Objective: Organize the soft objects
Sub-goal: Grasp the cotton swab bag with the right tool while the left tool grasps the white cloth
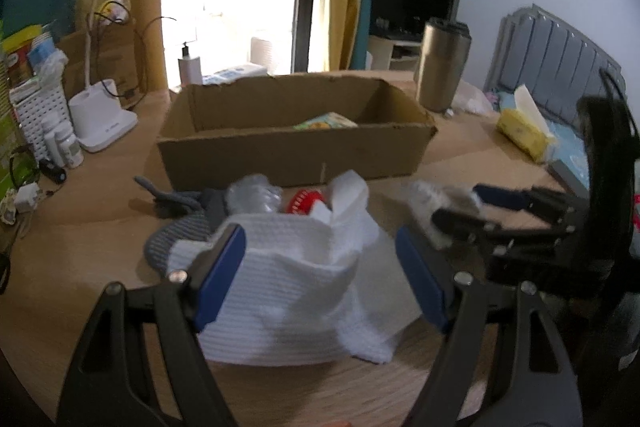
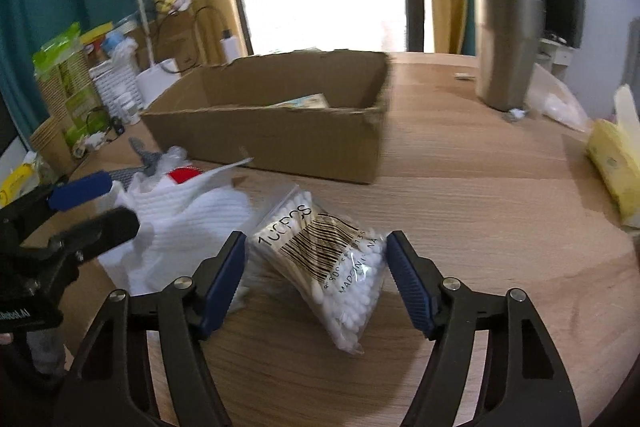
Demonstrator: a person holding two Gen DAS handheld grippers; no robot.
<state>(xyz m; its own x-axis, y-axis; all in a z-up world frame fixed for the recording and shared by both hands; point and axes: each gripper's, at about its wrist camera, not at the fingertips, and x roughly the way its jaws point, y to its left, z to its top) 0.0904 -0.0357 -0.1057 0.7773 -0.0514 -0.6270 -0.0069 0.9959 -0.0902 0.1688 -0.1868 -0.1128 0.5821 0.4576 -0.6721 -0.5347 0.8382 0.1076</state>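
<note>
The left gripper [image 1: 320, 277] stands open over a white cloth [image 1: 304, 291] on the table [image 1: 80, 227], its blue pads on either side of the cloth. Behind the cloth lie a grey sock [image 1: 176, 203] and a red item (too blurred to name). Farther back sits a cardboard box [image 1: 296, 147]. The right gripper [image 1: 472, 207] reaches in from the right.

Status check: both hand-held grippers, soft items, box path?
Left hand-held gripper open over white knit cloth. Right hand-held gripper open around cotton swab bag. Nothing gripped. Cardboard box behind, path open.
</note>
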